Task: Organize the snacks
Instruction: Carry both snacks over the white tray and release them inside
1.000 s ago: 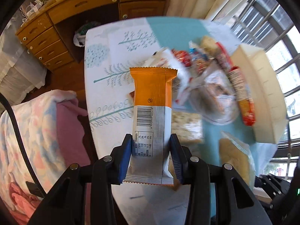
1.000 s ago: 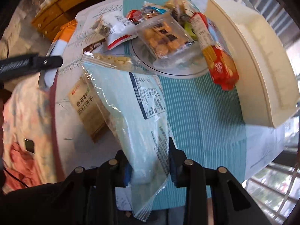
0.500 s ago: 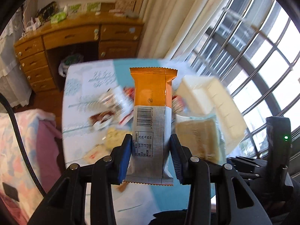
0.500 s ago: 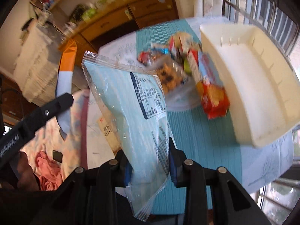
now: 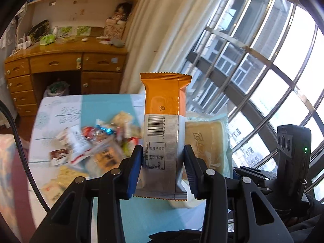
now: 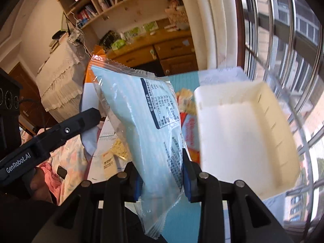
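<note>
Where the left gripper (image 5: 162,172) fills the bottom of its own view, its blue-padded jaws are closed partway on the grey lower half of an orange-and-grey snack bar (image 5: 163,131), which stands upright between them, clear of the table. The right gripper (image 6: 162,174) likewise pinches the lower part of a pale blue bag (image 6: 145,121), its printed label facing the camera; in the left view this bag (image 5: 206,139) shows its other side, with a tan slab inside, just right of the bar.

Beneath both packets lies the table (image 5: 60,109), covered with a cloth that is teal in the middle and white with leaf prints at the sides. Left of the bar on that cloth sits a blurred heap of loose snacks (image 5: 95,141): red, white and blue wrappers and clear packs of biscuits. In the right view a cream plastic bin (image 6: 243,133) rests on the table to the right of the blue bag, its inside bare and pale.

Beyond the table's far end stands a wooden desk (image 5: 64,60) with drawers, its top strewn with small packets and a power strip. Above the desk run bookshelves (image 6: 113,0). Right of the desk hangs a cream curtain (image 5: 162,30), and past it a curved barred window (image 5: 263,70) looks onto neighbouring buildings. Left of the table, bedding (image 6: 68,158) in pink and pale patterns shows.
</note>
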`<action>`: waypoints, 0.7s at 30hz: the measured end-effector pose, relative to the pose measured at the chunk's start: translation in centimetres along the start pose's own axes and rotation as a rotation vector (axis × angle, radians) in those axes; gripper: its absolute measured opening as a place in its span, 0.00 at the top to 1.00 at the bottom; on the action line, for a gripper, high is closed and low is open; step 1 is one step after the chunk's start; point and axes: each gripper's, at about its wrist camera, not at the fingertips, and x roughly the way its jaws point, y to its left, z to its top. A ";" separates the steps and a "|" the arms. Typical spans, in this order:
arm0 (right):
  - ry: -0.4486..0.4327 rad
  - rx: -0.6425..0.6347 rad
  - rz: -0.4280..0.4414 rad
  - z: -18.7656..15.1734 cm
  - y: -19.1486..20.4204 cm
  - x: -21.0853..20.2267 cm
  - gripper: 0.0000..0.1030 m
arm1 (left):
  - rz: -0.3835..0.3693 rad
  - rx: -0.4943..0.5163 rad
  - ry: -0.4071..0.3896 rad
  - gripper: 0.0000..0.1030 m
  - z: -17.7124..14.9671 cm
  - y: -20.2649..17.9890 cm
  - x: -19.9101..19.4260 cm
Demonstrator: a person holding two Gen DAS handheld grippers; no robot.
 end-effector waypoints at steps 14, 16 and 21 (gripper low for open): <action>-0.037 0.004 -0.116 0.7 -9.1 -3.3 0.69 | -0.128 0.042 0.017 0.61 -0.2 -9.0 7.6; -0.033 0.017 -0.129 0.8 -9.7 -3.4 0.65 | -0.130 0.058 0.032 0.57 -0.1 -9.9 8.4; -0.017 0.059 -0.147 0.8 -11.3 -3.0 0.57 | -0.078 0.064 0.040 0.27 -0.1 -10.6 9.0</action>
